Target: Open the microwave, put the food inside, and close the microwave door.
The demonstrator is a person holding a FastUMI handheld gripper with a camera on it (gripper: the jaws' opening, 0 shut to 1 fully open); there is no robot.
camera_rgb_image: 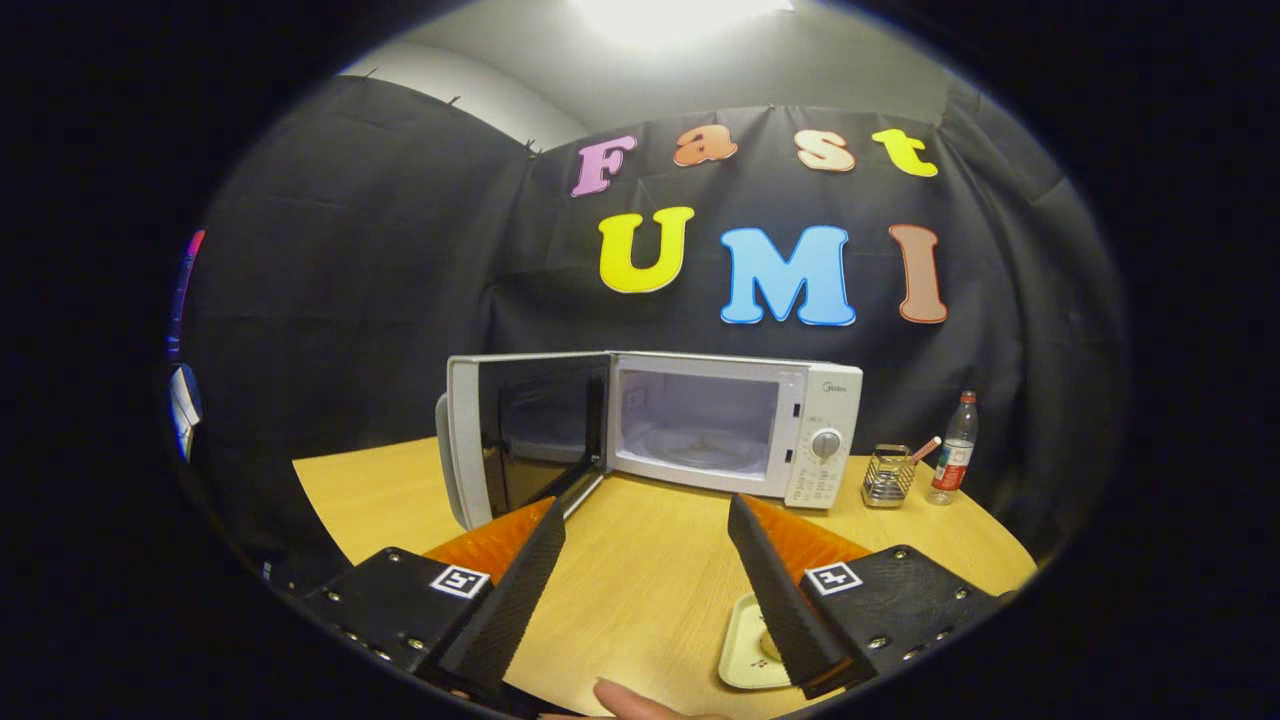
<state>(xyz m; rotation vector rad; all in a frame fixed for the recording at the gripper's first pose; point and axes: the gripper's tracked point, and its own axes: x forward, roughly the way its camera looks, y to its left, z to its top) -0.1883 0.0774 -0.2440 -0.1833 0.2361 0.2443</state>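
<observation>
Desk [640,580] carries the microwave [700,430] at 12 o'clock, door [525,435] open. My hand-held gripper [645,530] is spread, empty. Next: grasp the food tray [745,640] at 5 o'clock.

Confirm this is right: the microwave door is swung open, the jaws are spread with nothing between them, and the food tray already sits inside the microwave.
Not quite. The gripper view shows the tray on the table, beside the gripper, not inside the microwave. Its door is open; the jaws are spread and hold nothing.
</observation>
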